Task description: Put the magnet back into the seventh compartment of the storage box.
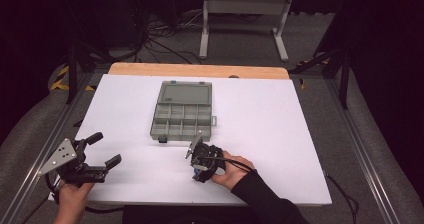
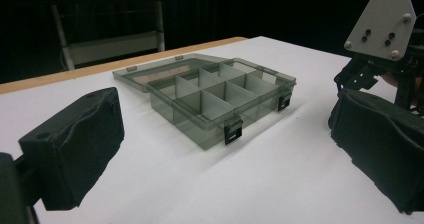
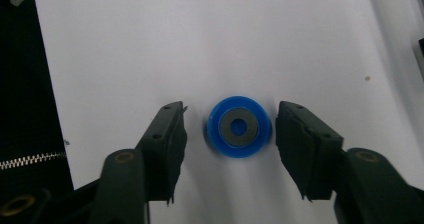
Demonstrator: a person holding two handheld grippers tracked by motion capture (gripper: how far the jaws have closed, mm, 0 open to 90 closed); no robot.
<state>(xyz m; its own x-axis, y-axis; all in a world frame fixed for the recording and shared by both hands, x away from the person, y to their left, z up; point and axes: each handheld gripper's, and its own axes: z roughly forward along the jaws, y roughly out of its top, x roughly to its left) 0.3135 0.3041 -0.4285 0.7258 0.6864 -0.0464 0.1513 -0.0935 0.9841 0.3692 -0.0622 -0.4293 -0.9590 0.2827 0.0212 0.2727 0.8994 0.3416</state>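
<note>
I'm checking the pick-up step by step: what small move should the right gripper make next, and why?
Probably close the right gripper a little further on the blue wheel. The wheel lies flat on the white table, centred between the jaws, but a gap shows on each side, so the pads do not yet press on it.

The left gripper [image 1: 102,153], held in the person's left hand [image 1: 70,196], sits well off to the near left of the grey compartment box [image 1: 182,115], its black fingers [image 2: 75,144] spread wide and pointing toward it. The right gripper [image 3: 230,134], held in the right hand [image 1: 231,171] just near of the box, points down at the white tabletop [image 1: 280,134], its fingers [image 3: 167,149] standing slightly apart.
</note>
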